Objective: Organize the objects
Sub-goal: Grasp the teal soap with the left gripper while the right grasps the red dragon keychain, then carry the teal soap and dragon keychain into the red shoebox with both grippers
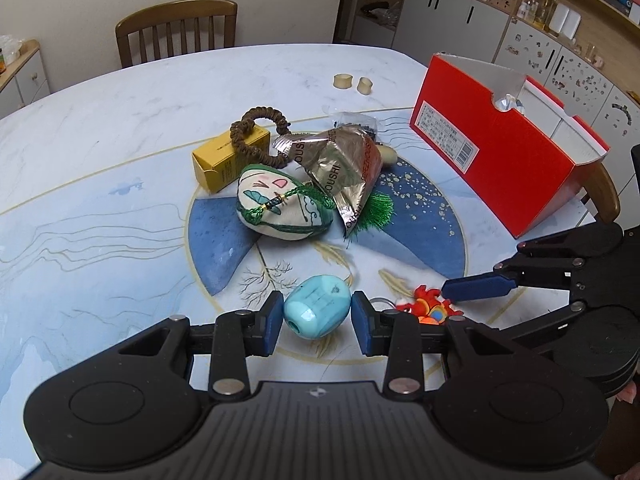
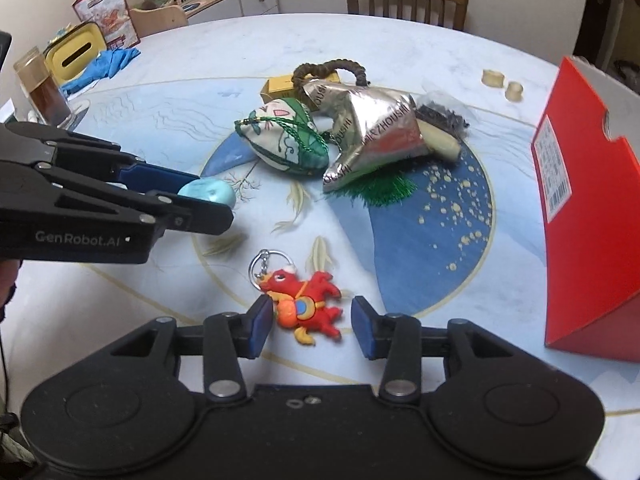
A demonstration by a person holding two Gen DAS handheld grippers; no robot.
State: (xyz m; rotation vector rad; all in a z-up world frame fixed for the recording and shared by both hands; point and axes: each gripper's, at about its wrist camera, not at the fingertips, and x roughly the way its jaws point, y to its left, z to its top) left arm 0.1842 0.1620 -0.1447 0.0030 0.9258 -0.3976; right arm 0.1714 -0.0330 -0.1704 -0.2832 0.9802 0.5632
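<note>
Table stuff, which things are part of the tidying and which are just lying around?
Part of the job: turquoise bead, red horse keychain, embroidered pouch, foil bag, yellow box, red box.

Lying about: chair, blue cloth, jar.

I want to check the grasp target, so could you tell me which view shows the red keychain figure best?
The right wrist view: the red keychain figure lies whole, ring and all, on the table between the open right claw fingers. The left wrist view catches only part of it, cut off behind the left claw's linkage.
</note>
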